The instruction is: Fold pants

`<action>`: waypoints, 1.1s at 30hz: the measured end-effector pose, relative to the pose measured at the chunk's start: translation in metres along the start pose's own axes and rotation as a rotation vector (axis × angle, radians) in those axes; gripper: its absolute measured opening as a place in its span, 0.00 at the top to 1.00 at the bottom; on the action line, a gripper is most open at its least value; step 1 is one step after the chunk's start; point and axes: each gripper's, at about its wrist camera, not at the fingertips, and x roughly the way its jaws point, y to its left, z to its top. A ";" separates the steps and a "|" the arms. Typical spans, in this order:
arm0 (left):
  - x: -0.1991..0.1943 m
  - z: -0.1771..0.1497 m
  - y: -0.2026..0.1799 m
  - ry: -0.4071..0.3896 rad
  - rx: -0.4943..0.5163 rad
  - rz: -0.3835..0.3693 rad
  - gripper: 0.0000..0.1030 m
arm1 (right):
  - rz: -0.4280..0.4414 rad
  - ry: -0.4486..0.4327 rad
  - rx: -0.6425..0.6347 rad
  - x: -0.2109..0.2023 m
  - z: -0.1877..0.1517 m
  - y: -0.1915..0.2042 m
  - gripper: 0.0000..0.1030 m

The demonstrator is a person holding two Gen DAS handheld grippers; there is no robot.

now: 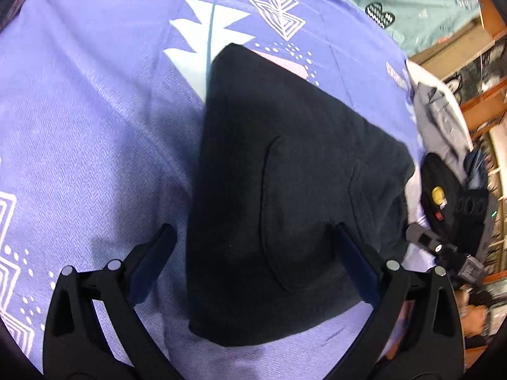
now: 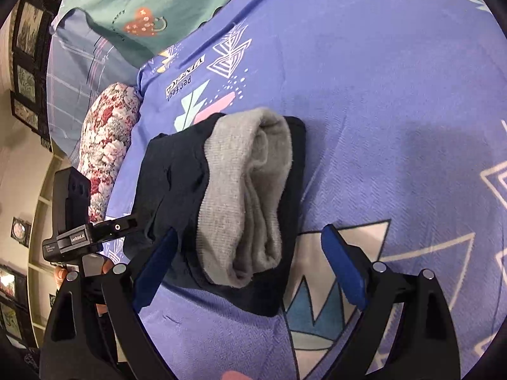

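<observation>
1. Left wrist view: left hand-held gripper (image 1: 253,253) spread wide, fingers either side of the folded black pants (image 1: 285,190) and gripping nothing, left finger over bare sheet, right finger (image 1: 358,262) over the dark fabric.
2. Pants lying flat as a compact dark bundle on the purple bedsheet (image 1: 95,126), a curved pocket seam visible on the top layer.
3. Printed on the sheet: white leaf shape (image 1: 202,34) just beyond the far corner of the bundle, white triangle pattern (image 1: 279,9) farther on.
4. At the right edge, the other hand-held device (image 1: 450,215), black with a yellow button, beside the bundle; whether touching cannot be told. Grey garment (image 1: 440,120) beyond it.
5. Right wrist view: right hand-held gripper (image 2: 247,253) likewise spread wide and empty, blue-padded fingers (image 2: 345,266) framing the near end of the pants (image 2: 171,183).
6. Here the bundle shows its open side, grey fleece lining (image 2: 253,196) rolled between black outer layers, lying on the same bedsheet (image 2: 396,110).
7. To the left, the left device (image 2: 82,237) near the edge of the bundle, with a floral pillow (image 2: 107,145) behind it, and a teal cover (image 2: 152,6) at the top.
</observation>
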 end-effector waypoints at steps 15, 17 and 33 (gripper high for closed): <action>0.006 0.006 -0.005 -0.013 0.012 0.035 0.02 | -0.031 -0.013 -0.045 0.019 0.006 0.016 0.19; 0.008 0.007 -0.007 -0.009 0.021 0.033 0.02 | -0.032 -0.009 -0.052 0.020 0.007 0.017 0.16; 0.012 0.016 -0.016 -0.002 0.066 0.042 0.19 | -0.086 -0.005 -0.080 0.025 0.009 0.022 0.43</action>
